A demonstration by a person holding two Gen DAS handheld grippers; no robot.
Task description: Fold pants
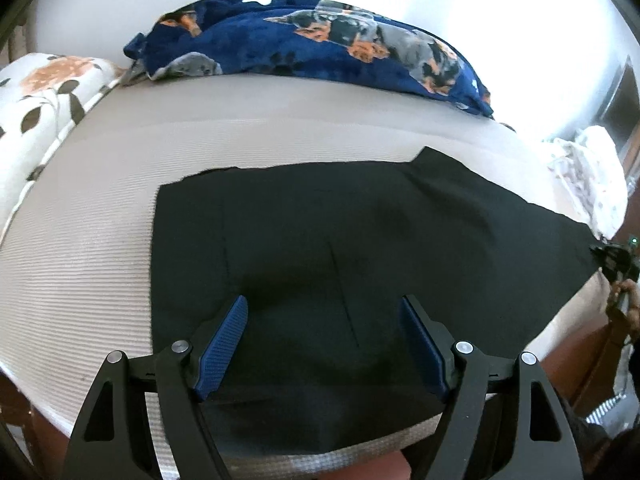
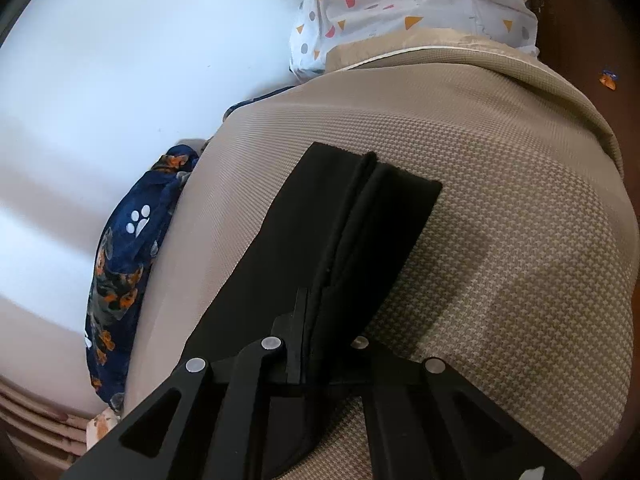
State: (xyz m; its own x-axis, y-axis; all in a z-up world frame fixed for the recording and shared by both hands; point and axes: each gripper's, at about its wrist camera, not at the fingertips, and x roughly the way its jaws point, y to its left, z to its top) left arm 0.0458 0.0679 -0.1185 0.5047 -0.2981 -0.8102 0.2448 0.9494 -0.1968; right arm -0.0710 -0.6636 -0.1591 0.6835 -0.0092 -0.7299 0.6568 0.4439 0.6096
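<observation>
Black pants (image 1: pixel 360 232) lie flat on a beige ribbed bed cover (image 1: pixel 100 240), waist end toward me in the left wrist view. My left gripper (image 1: pixel 323 302) hovers over that end, its blue pads (image 1: pixel 224 344) wide apart and nothing pinched between them. At the far right of that view my right gripper (image 1: pixel 612 258) sits at the corner of the leg end. In the right wrist view the right gripper (image 2: pixel 310 312) is shut on a raised ridge of the black pants (image 2: pixel 360 216), and the cloth hides its fingertips. The leg hem lies flat just ahead.
A blue dog-print blanket (image 1: pixel 320 40) lies along the back of the bed by the white wall. A floral pillow (image 1: pixel 48 92) is at the left. A white cloth with coloured triangles (image 2: pixel 400 8) is bunched at the far end. The bed edge drops to brown floor (image 2: pixel 580 40).
</observation>
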